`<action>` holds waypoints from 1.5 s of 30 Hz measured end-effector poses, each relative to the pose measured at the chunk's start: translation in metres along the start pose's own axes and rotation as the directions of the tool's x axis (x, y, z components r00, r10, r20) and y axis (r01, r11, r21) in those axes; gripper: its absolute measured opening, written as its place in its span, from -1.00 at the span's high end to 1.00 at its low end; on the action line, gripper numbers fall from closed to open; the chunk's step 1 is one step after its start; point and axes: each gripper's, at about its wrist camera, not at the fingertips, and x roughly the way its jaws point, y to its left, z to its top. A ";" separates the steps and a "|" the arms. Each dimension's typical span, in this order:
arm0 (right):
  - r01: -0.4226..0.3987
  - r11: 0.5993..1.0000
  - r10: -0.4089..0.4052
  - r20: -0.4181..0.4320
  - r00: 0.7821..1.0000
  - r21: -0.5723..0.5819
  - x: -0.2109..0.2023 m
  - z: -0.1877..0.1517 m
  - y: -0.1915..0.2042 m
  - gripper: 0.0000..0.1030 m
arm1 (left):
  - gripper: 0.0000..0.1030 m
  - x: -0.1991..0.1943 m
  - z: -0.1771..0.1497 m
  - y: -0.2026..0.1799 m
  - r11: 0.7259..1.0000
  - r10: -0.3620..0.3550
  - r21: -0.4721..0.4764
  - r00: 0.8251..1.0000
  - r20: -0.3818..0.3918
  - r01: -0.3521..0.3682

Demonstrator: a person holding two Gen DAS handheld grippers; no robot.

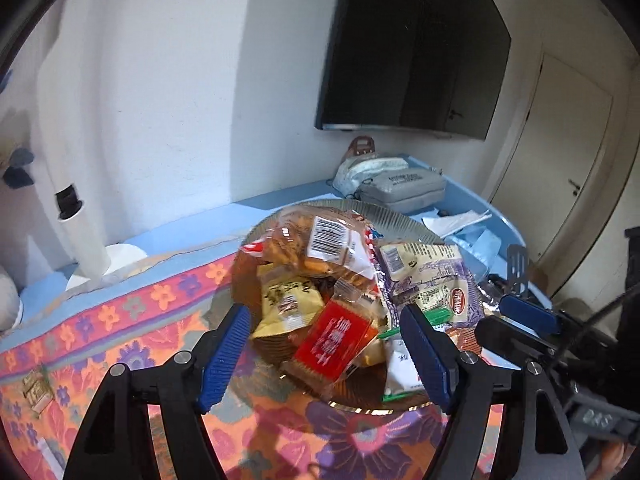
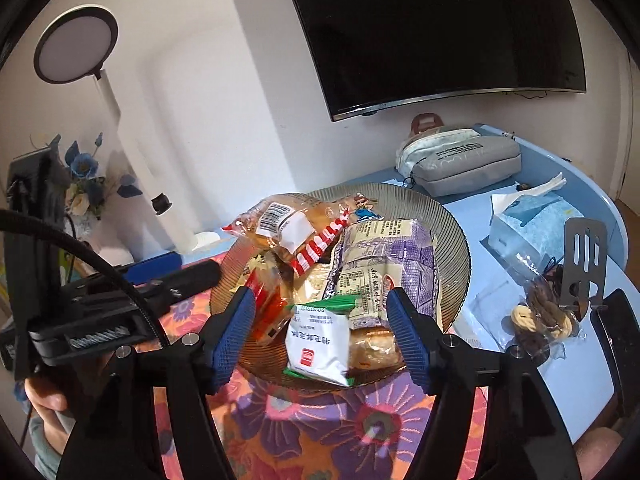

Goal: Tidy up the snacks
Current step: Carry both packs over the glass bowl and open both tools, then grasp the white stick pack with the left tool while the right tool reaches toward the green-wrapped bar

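A ribbed glass plate (image 1: 396,220) (image 2: 452,216) on a flowered cloth holds several wrapped snacks. A red packet (image 1: 334,340) (image 2: 266,300) and a yellow packet (image 1: 286,300) lie at its near left. A white and green packet (image 2: 320,344) lies at the near edge, a purple and cream bag (image 1: 432,276) (image 2: 384,268) on the right, a clear bread bag (image 1: 316,244) (image 2: 288,224) at the back. My left gripper (image 1: 324,354) is open, fingers either side of the red packet, above it. My right gripper (image 2: 322,334) is open around the white packet, empty.
A clear bag of cookies (image 2: 540,316) and a metal spatula (image 2: 582,260) lie right of the plate on the blue table (image 2: 580,360). A tissue box (image 2: 532,224), a grey pouch (image 2: 468,164), a lamp (image 2: 100,92) and a wall television (image 2: 432,20) stand behind.
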 end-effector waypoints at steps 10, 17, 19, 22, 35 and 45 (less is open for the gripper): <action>-0.067 0.995 0.067 -0.002 0.998 -0.071 -0.013 -0.005 0.044 -0.31 | -0.46 -0.084 -0.027 0.054 0.989 0.127 -0.090 0.988 0.086 -0.119; -0.177 0.964 0.164 -0.081 0.983 -0.196 -0.002 -0.029 0.114 -0.31 | -0.46 -0.156 -0.085 0.130 0.883 0.411 -0.281 0.908 0.081 -0.375; -0.226 0.946 0.202 -0.122 0.972 -0.232 0.009 -0.039 0.137 -0.31 | -0.46 -0.160 -0.103 0.151 0.858 0.431 -0.330 0.901 0.047 -0.393; -0.276 0.924 0.237 -0.169 0.957 -0.265 0.024 -0.053 0.163 -0.31 | -0.46 -0.154 -0.135 0.183 0.826 0.420 -0.407 0.907 -0.018 -0.390; -0.320 0.888 0.204 -0.340 0.918 -0.330 0.116 -0.110 0.191 -0.31 | -0.37 -0.108 -0.207 0.228 0.786 0.332 -0.536 0.942 -0.058 -0.310; -0.292 0.912 0.177 -0.366 0.914 -0.288 0.126 -0.110 0.186 -0.33 | -0.37 -0.116 -0.216 0.247 0.744 0.227 -0.645 0.974 0.004 -0.171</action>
